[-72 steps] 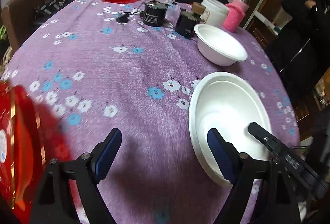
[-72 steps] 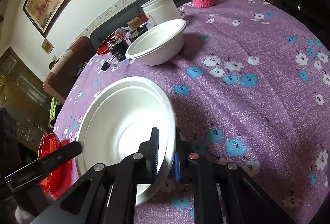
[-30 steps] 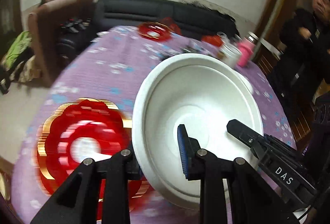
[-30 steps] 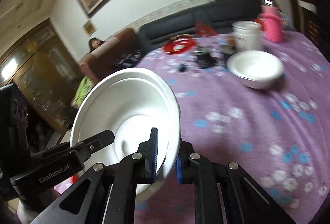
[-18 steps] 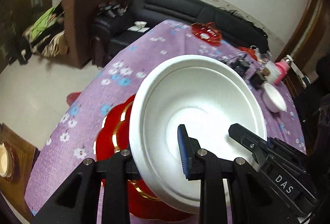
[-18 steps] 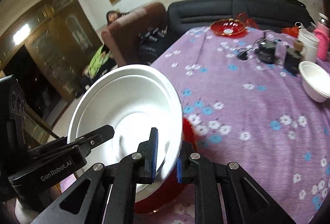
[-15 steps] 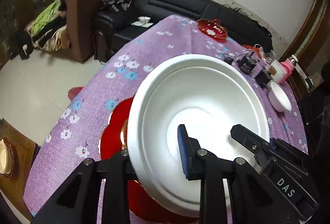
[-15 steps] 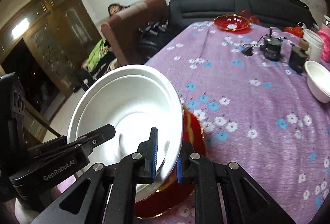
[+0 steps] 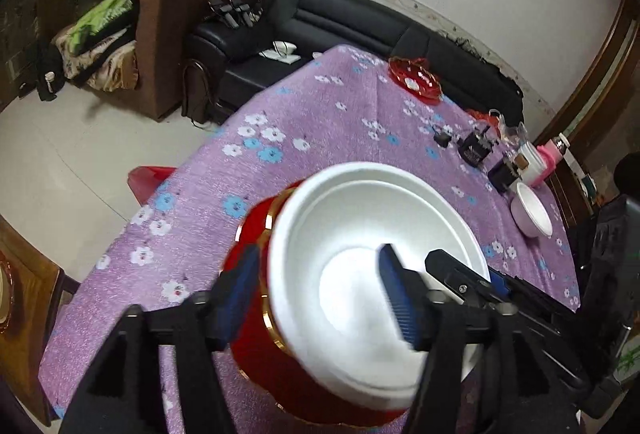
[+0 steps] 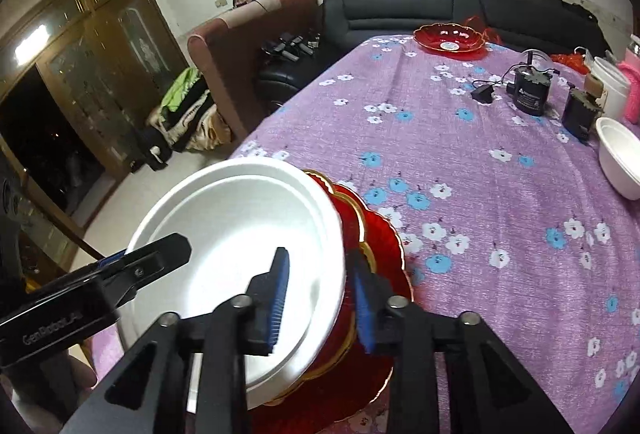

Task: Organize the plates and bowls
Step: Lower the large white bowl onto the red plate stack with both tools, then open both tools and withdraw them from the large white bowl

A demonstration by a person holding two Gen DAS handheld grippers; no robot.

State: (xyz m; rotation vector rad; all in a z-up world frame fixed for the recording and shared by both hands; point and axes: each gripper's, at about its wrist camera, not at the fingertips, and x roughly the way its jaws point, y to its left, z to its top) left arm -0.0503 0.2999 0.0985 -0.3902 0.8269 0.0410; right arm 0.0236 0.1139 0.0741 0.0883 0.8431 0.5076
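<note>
Bowl: large white bowl sits on the red plate at the near edge of the table.
Left gripper: fingers spread wide, one outside the bowl's left rim over the red plate, the other inside the bowl; neither pad presses the rim, so it is released.
Right gripper: fingers parted around the bowl's right rim, gaps on both sides; released.
Small bowl: white, at the far right of the table, well apart.
Far plate: red, at the table's back edge near the sofa.
In between: two black boxes with cables, a white tub and a pink bottle, all beyond the big bowl.
In the way: each gripper's fingers hide part of the bowl's near rim.
</note>
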